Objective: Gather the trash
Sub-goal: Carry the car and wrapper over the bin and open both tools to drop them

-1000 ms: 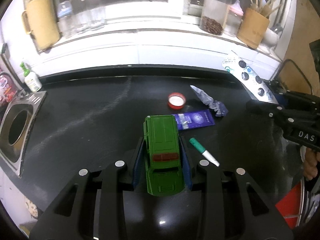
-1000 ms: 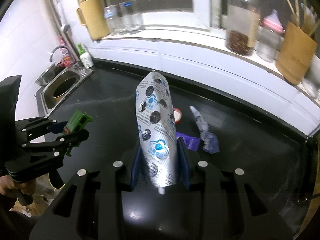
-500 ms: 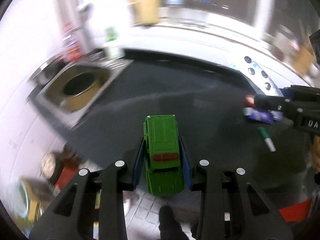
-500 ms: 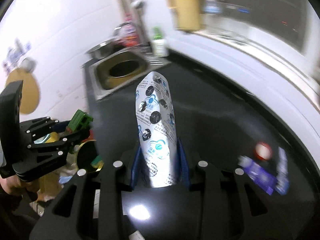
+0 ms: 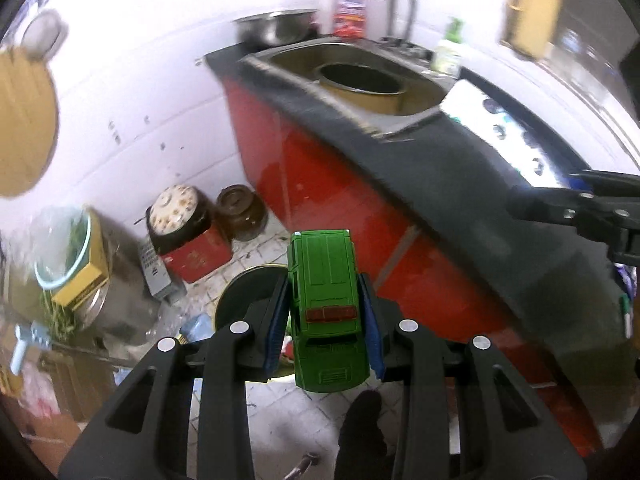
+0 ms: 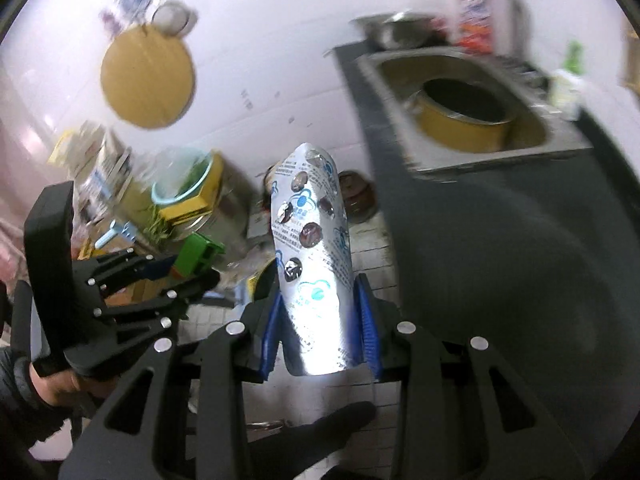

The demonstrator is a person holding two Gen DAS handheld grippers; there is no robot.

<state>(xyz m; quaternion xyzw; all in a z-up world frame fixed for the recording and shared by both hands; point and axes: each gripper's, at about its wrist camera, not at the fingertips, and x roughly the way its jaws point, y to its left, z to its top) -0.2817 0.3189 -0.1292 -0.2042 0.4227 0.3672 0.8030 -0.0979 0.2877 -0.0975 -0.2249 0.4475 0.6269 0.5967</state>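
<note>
My left gripper [image 5: 326, 312] is shut on a green toy car [image 5: 324, 288], its blue pads pressing both sides. It hangs over the tiled floor, above a round dark container [image 5: 240, 292] with a pale rim. My right gripper [image 6: 318, 320] is shut on a silver blister pack [image 6: 310, 264] that stands upright between the pads. In the right wrist view the left gripper [image 6: 160, 276] with the green car [image 6: 198, 258] is at the left. In the left wrist view the right gripper [image 5: 592, 208] reaches in from the right edge, over the counter.
A black counter [image 5: 460, 184] with a red front [image 5: 320, 184] runs to the right, with a steel sink [image 6: 560, 140] holding a yellow pot [image 5: 360, 84]. On the floor stand a red tin [image 5: 196, 252], a brown jar [image 5: 240, 212] and a bucket of greens [image 5: 68, 248]. A green-capped pen [image 5: 626, 316] lies on the counter.
Both grippers have swung left, off the countertop and past the sink, and now point down over the floor by the counter's end. Each holds the same item as before.
</note>
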